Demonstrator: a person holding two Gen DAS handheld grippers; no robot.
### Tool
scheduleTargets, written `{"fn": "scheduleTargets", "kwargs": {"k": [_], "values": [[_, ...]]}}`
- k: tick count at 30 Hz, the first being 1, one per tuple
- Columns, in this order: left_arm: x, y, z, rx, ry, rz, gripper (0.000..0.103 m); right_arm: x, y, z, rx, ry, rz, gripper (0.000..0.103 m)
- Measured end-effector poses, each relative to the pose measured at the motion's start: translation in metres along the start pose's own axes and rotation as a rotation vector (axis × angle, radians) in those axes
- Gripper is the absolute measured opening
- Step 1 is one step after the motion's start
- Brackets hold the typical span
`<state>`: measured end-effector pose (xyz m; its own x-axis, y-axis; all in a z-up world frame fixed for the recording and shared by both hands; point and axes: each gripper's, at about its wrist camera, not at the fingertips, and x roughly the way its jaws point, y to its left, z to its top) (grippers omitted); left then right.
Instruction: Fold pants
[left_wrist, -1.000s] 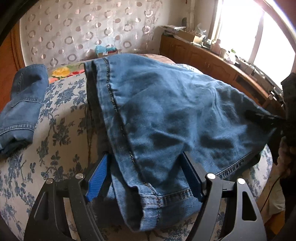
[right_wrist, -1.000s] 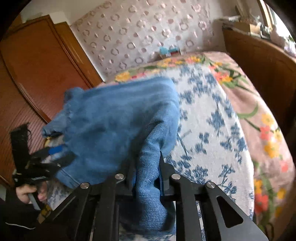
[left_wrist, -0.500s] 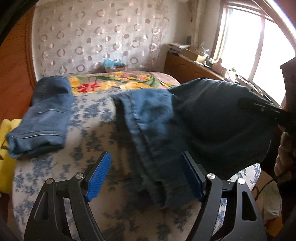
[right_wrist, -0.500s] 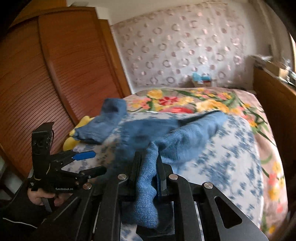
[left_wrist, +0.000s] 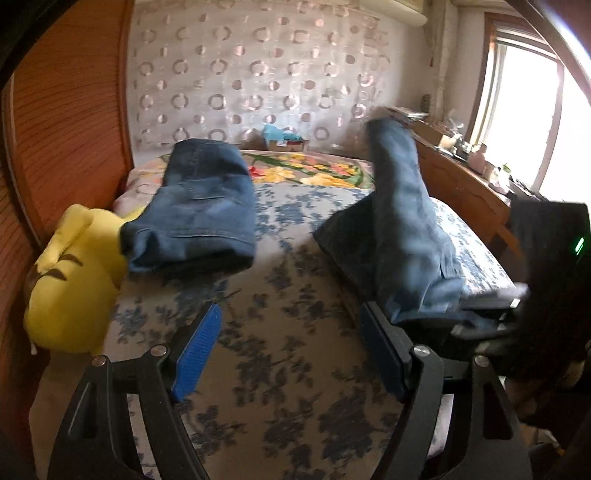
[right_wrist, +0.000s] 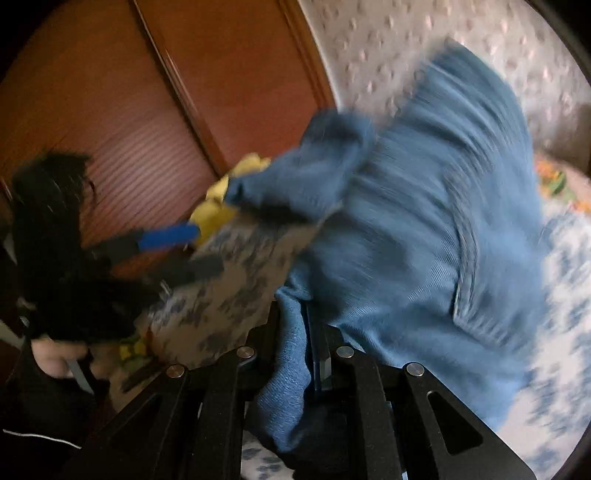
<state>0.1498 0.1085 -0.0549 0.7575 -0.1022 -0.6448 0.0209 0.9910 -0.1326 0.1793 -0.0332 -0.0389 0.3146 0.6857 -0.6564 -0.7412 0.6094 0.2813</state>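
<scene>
A pair of blue jeans (left_wrist: 402, 225) hangs in the air over the right side of the bed, held up at its lower end. My right gripper (right_wrist: 303, 332) is shut on a fold of these jeans (right_wrist: 424, 229), which fill its blurred view. My left gripper (left_wrist: 291, 339) is open and empty above the bed's front part, with the jeans just right of its right finger. It also shows in the right wrist view (right_wrist: 177, 251), open, at the left.
A second, folded pair of jeans (left_wrist: 199, 214) lies at the back left of the floral bed sheet (left_wrist: 280, 295). A yellow plush pillow (left_wrist: 70, 280) sits at the left edge. A wooden wardrobe (left_wrist: 62, 122) stands left; a wooden sideboard (left_wrist: 461, 184) with clutter stands right.
My left gripper has let go of the jeans and pulled back empty. My right gripper has swung the jeans up and to the right, off the middle of the bed.
</scene>
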Motion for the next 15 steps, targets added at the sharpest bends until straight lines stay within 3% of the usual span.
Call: {"fn": "scheduleTargets", "kwargs": {"k": [2, 5, 10, 15], "values": [[0.000, 0.004, -0.001, -0.008, -0.002, 0.005, 0.078, 0.013, -0.004, -0.007, 0.008, 0.034, 0.001, 0.012], [0.000, 0.006, -0.001, -0.012, -0.002, 0.005, 0.078, 0.007, -0.008, -0.006, 0.034, 0.013, -0.005, 0.016], [0.001, -0.003, 0.001, -0.003, -0.003, -0.014, 0.078, -0.033, -0.002, -0.001, 0.018, -0.028, -0.049, 0.038], [0.005, -0.018, 0.007, 0.010, -0.012, -0.043, 0.078, -0.078, 0.003, 0.001, -0.013, -0.105, -0.122, 0.047]]}}
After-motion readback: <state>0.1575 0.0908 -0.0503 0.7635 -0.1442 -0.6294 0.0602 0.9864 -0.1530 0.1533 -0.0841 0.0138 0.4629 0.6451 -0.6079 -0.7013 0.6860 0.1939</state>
